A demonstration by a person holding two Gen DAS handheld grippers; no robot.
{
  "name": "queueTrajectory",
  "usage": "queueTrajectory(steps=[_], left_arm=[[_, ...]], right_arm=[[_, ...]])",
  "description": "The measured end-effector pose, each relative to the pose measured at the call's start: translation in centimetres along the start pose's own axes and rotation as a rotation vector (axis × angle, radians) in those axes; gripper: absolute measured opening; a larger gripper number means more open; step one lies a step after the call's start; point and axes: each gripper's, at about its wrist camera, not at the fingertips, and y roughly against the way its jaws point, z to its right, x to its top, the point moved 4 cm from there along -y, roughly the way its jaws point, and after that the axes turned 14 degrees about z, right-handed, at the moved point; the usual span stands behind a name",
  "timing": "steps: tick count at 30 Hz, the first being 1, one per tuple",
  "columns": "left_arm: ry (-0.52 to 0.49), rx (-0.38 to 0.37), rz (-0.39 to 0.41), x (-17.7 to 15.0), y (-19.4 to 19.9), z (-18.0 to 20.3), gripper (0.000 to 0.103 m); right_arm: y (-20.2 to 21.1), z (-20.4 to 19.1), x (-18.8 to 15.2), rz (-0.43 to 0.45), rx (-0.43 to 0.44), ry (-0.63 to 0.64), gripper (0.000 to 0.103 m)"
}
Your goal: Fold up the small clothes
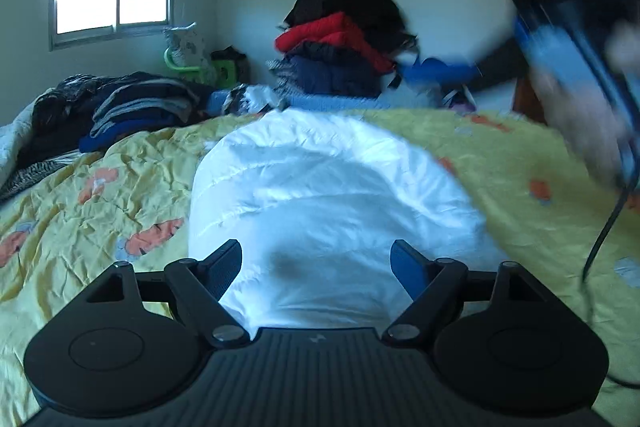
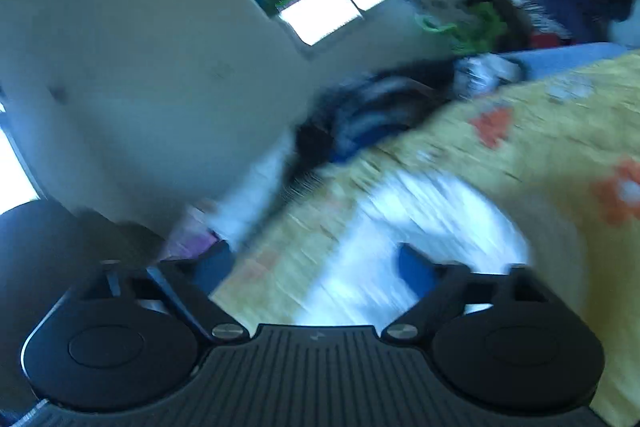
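A white garment (image 1: 320, 195) lies spread on the yellow flowered bedspread (image 1: 100, 195), a faint dark patch near its close edge. My left gripper (image 1: 316, 263) hovers low over that close edge, jaws wide apart, nothing pinched between the fingers (image 1: 226, 267). In the left wrist view the right gripper (image 1: 580, 39) is a blur high on the right, with a hand on it. The right wrist view is tilted and smeared: my right gripper (image 2: 316, 267) is open and empty above the bedspread (image 2: 540, 147), with the white garment (image 2: 432, 219) below and ahead.
A pile of dark striped clothes (image 1: 132, 107) sits at the bed's far left. A taller stack with red and black pieces (image 1: 340, 43) stands at the back by the wall. A window (image 1: 112, 9) under a flowered blind is in the far left corner.
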Motion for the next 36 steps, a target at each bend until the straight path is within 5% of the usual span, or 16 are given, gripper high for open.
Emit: queueTrajectory(steps=[5,12,21,29,36], left_arm=[[0.016,0.035,-0.057,-1.4,-2.7,-0.4,0.082],[0.014,0.006,-0.084,-2.2,-3.5,-0.6,0.082],[0.023,-0.051,-0.085,-3.5,-4.4,-0.3,0.083],[0.020,-0.017,-0.116,-3.5,-4.5,-0.4,0.086],[0.028,0.006,-0.119,-3.5,-4.4,-0.5,0.086]], right_arm=[[-8.8,3.0,0.9,-0.062,-0.056,-0.021,0.096],[-15.8,9.6,-4.7,-0.216,-0.251,0.017,0.091],[-14.7,13.2,-8.1,-0.181,-0.244,0.038,0.088],[-13.6,11.4,-7.4,-0.149,-0.319,0.132,0.088],[1.3,4.6,-1.6,0.113,-0.298,0.187,0.096]])
